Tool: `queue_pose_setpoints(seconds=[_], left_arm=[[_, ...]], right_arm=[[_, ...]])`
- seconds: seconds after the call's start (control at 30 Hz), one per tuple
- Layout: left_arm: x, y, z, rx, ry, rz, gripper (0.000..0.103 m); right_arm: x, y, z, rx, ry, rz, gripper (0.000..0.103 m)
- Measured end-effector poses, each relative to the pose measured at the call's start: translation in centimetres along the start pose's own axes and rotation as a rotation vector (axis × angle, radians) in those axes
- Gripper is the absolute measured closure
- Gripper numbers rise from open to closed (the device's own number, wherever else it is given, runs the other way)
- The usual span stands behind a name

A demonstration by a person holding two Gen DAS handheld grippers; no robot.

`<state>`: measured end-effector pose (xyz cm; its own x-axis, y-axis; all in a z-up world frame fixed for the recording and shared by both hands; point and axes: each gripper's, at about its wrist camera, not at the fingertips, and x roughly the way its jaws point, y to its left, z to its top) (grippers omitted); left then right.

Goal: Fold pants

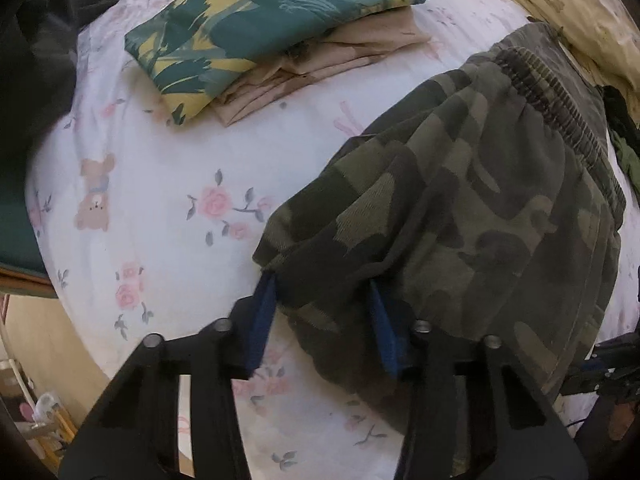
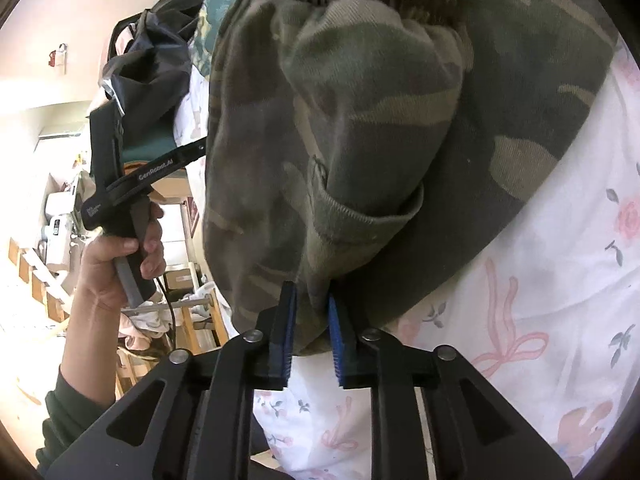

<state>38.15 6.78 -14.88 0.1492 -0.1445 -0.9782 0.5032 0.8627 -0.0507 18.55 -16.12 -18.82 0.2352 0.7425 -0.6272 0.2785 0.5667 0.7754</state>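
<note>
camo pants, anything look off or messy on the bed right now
The camo pants lie bunched rather than flat, a pocket flap folded over at the near edge. Otherwise tidy: the green leaf-print cloth sits folded on a beige one. Nothing spilled or torn.

**A bedroom at home**

A bed (image 1: 168, 184) carries a white sheet printed with roses and teddy bears, folded clothes (image 1: 276, 36) stacked on it. Beyond its edge are cluttered shelves (image 2: 60, 216) and wooden furniture (image 2: 200, 332).

"GenRobot.AI" printed white on left gripper (image 2: 188, 156) black body.
</note>
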Motion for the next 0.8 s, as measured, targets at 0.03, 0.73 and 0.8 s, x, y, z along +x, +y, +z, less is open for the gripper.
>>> queue_pose_setpoints(seconds=[0.03,0.73,0.8], left_arm=[[-0.1,0.0,0.2,-0.006,-0.004,-0.006,0.075],[-2.9,4.4,1.4,-0.301,-0.069,-0.074,0.087],[-3.6,5.0,1.4,-0.330,-0.082,-0.013,0.077]], right_arm=[[0.1,0.0,-0.1,-0.003,0.002,0.001,0.082],[-1.2,0.3,-2.3,-0.143,0.040,-0.046,0.101],[-1.1,0.2,-2.3,-0.129,0.051,-0.074,0.095]])
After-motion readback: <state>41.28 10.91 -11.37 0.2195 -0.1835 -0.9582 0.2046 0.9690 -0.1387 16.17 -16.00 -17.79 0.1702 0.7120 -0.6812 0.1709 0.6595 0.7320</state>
